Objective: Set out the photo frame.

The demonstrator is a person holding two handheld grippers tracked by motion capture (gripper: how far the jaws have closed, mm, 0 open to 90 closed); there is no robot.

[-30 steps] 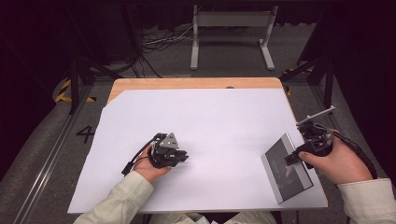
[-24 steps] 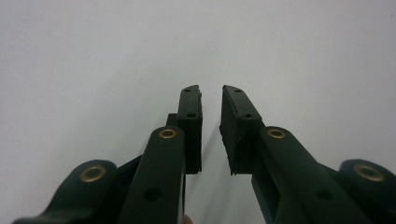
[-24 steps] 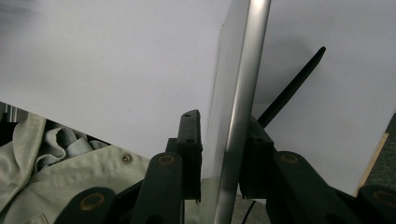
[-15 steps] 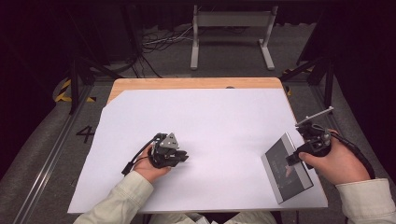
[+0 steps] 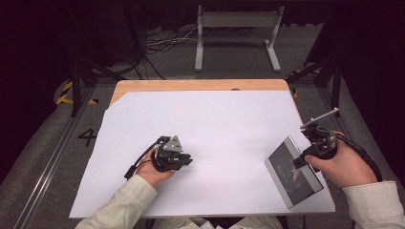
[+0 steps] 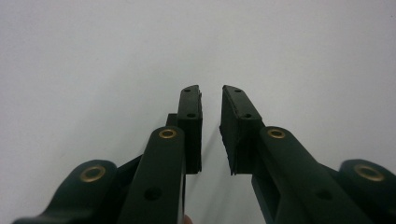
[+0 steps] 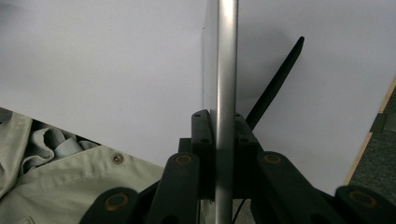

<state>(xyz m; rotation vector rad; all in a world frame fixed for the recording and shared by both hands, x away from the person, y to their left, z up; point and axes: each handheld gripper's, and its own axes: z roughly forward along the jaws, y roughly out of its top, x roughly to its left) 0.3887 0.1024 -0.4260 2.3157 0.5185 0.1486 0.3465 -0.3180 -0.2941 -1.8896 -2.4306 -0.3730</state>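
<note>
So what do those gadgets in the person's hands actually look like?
Each is a black two-jaw tool: left gripper, right gripper. Brass rivets dot the jaw arms, a grey three-cornered plate tops the left one, black cables trail off. Sleeves are pale khaki.

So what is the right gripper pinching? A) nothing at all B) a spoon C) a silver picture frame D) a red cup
C: in the right gripper view the right gripper has its jaws, which have just been closing, pressed on the thin metal edge of the silver picture frame, which sits near the table's right edge in the high view.
</note>
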